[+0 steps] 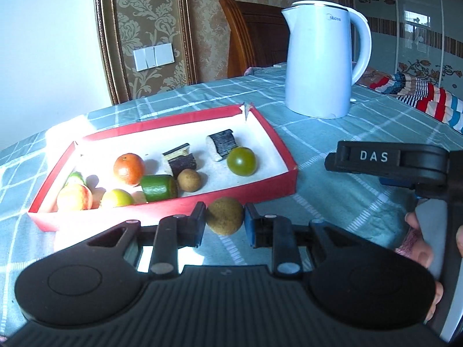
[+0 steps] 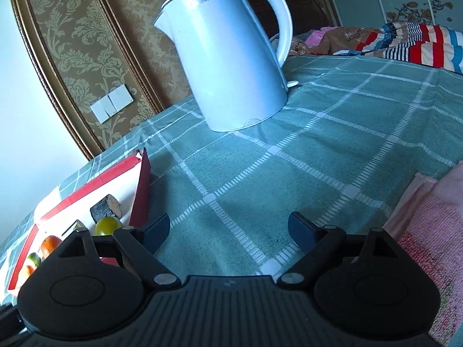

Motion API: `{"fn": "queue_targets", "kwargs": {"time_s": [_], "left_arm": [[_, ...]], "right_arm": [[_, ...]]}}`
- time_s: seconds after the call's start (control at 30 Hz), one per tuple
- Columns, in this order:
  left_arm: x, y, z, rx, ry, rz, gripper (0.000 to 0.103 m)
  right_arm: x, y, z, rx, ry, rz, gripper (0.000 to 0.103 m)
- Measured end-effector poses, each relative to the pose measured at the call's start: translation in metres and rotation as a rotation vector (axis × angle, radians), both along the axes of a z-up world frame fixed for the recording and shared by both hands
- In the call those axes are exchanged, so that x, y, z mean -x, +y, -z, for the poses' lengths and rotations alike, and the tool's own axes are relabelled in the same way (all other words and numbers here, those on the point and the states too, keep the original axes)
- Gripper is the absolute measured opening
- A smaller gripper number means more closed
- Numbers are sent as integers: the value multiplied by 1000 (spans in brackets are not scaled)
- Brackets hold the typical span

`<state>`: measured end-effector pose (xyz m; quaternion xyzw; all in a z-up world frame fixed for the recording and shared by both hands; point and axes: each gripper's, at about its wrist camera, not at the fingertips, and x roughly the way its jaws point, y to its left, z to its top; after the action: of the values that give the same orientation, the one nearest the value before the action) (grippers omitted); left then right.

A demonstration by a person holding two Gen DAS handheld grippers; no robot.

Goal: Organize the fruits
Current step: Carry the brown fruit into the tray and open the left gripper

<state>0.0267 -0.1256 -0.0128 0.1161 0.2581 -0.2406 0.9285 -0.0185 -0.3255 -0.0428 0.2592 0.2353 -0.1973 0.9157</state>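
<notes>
My left gripper (image 1: 225, 222) is shut on a small brown round fruit (image 1: 225, 215), held just in front of the near wall of a red box (image 1: 179, 204) with a white floor. In the box lie an orange (image 1: 128, 168), a green tomato (image 1: 241, 161), another brown fruit (image 1: 189, 180), a green cylinder piece (image 1: 159, 187), a peach (image 1: 74, 197), a yellow-green fruit (image 1: 117, 198) and dark-skinned pieces (image 1: 221, 144). My right gripper (image 2: 230, 232) is open and empty over the tablecloth, right of the box (image 2: 141, 190). It also shows in the left wrist view (image 1: 385, 162).
A white electric kettle (image 1: 324, 60) stands on the green checked tablecloth (image 1: 332, 190) behind the box, also in the right wrist view (image 2: 231, 57). A pink towel (image 2: 428, 245) lies at the right. Striped fabric (image 1: 434, 98) lies past the far table edge. A wooden chair (image 1: 254, 34) stands behind.
</notes>
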Motion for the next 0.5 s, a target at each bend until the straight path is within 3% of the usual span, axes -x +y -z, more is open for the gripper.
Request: {"fn": "queue_targets", "kwargs": {"time_s": [0.2,0.5], "left_arm": [[-9,36,-16,20,-50,-89,25],[-40,75,-39,57,-100,-187,25]], "right_arm": [[-6,36,-8,175,10,-119,89],[-11,49,-8,212,23,-168,89]]}}
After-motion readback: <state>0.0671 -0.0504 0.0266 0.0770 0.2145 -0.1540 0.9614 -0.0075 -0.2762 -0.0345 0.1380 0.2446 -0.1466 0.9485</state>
